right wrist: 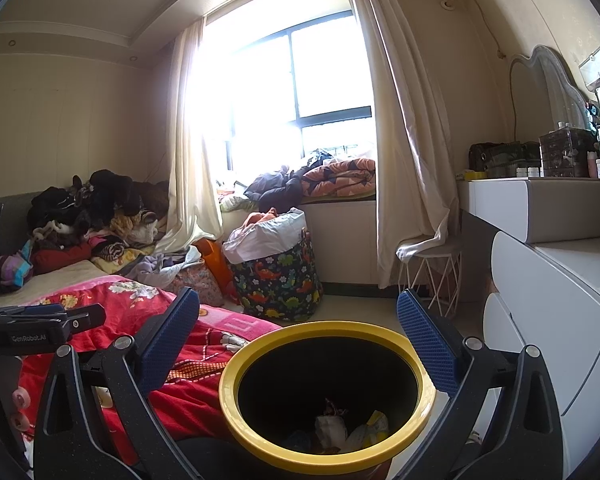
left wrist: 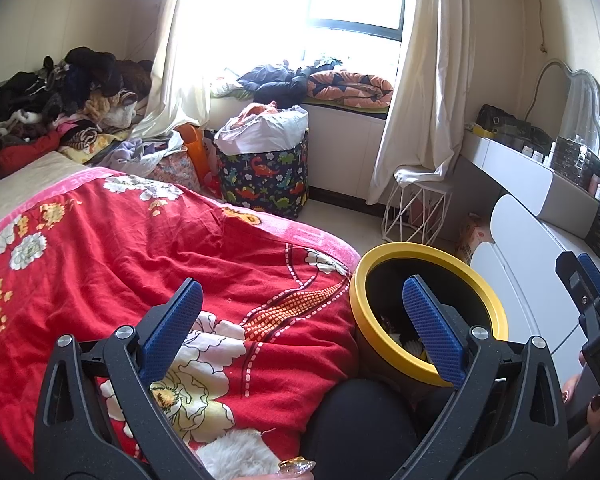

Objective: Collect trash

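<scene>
A black trash bin with a yellow rim [right wrist: 256, 344] stands right below my right gripper [right wrist: 298, 316], which hangs open and empty over its mouth. Crumpled wrappers and paper [right wrist: 332, 426] lie at the bottom of the bin. In the left wrist view the same bin [left wrist: 364, 276] sits beside the bed's corner, and my left gripper [left wrist: 302, 308] is open and empty above the red flowered bedspread [left wrist: 120, 248]. Its right finger [left wrist: 432, 324] overlaps the bin's opening. The right gripper's tool [left wrist: 588, 304] shows at the far right edge, held by a hand [left wrist: 580, 396].
A pile of clothes [left wrist: 60, 96] covers the head of the bed. A dinosaur-print basket [left wrist: 272, 176] with a white bag stands by the window seat. A white wire stool [left wrist: 416, 208] and a white dresser [right wrist: 548, 280] with cosmetics line the right side. A dark-clad knee [left wrist: 360, 428] is below.
</scene>
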`<state>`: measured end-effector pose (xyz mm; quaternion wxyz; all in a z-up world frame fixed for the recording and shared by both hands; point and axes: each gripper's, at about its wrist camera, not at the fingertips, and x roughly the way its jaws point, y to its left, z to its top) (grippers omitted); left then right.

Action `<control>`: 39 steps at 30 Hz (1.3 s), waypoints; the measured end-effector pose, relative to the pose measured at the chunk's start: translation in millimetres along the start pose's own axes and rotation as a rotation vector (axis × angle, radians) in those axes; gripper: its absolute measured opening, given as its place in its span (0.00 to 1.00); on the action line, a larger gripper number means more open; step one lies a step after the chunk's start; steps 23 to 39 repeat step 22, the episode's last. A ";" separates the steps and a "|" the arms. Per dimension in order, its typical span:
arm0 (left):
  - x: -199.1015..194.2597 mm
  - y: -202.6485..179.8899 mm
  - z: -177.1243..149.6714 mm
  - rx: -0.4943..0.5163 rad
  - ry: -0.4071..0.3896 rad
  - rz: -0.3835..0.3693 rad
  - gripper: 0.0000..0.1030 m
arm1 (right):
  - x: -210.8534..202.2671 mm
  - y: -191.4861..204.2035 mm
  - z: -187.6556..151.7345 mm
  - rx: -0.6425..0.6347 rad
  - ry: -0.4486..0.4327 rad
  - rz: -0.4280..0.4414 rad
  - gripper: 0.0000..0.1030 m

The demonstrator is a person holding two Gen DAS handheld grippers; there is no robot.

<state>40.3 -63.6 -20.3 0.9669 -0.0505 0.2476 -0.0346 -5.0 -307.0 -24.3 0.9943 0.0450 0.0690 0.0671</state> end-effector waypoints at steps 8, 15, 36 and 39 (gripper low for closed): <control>-14.6 23.3 12.7 -0.059 -0.021 0.062 0.89 | 23.5 15.7 33.1 0.023 0.073 0.123 0.94; -30.6 154.4 -4.4 -0.321 0.095 0.338 0.89 | 91.6 137.0 62.2 -0.046 0.308 0.491 0.94; -94.8 319.7 -81.1 -0.578 0.214 0.847 0.89 | 142.2 355.2 -19.5 -0.226 0.759 0.862 0.94; -94.8 319.7 -81.1 -0.578 0.214 0.847 0.89 | 142.2 355.2 -19.5 -0.226 0.759 0.862 0.94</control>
